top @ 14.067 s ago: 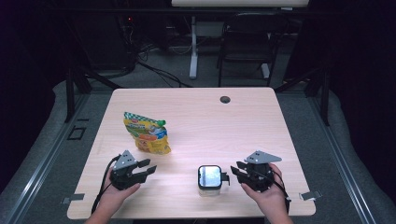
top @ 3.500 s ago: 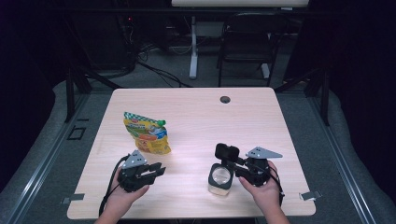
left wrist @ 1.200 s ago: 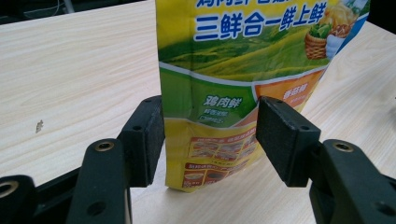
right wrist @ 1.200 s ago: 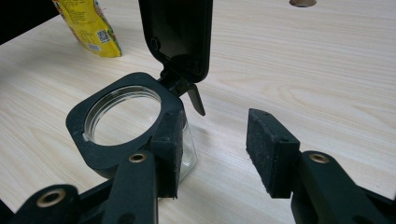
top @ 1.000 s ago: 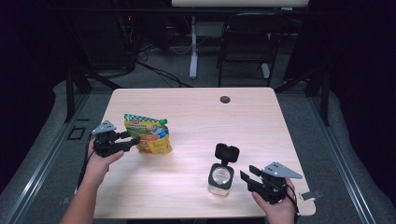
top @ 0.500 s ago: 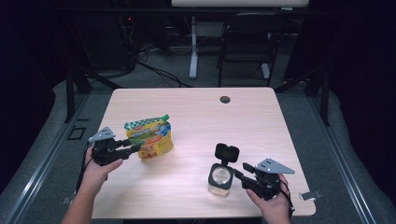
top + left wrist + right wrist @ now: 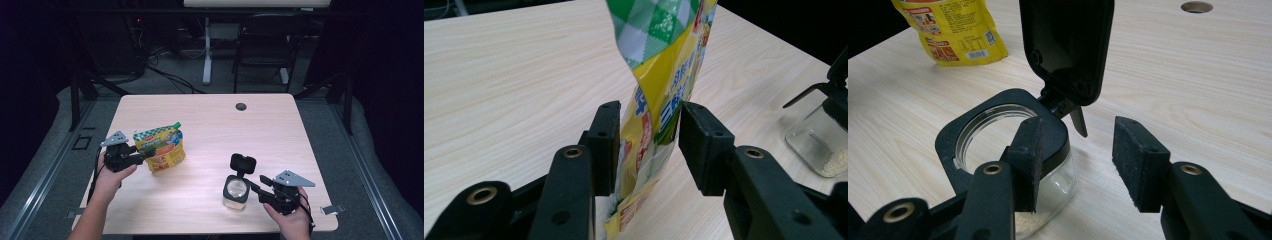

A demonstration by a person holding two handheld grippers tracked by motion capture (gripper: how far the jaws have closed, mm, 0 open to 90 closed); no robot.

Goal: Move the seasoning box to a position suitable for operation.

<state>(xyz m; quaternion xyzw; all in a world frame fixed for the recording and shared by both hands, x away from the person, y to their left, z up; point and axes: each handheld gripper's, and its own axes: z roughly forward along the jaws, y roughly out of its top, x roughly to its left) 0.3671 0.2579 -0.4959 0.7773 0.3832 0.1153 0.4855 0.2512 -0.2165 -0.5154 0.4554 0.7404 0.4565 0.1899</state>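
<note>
Yellow-green snack pouch (image 7: 161,148) upright, table's left; glass jar (image 7: 236,191) w/ lid open.

we've got two black handheld grippers, left gripper (image 7: 145,154) and right gripper (image 7: 252,183) either side of the table (image 7: 210,120), grey three-cornered plates on top, flat black pads, brass-ringed pivot holes, thin black cables, bare forearms

One pouch, one jar, two tongs.
On the surface (image 7: 210,125) I count one yellow snack pouch (image 7: 161,147), one glass jar (image 7: 236,191) with one black flip lid (image 7: 243,163), one round grommet hole (image 7: 241,106), and two hand-held tongs: left tongs (image 7: 146,154), right tongs (image 7: 252,183).
</note>
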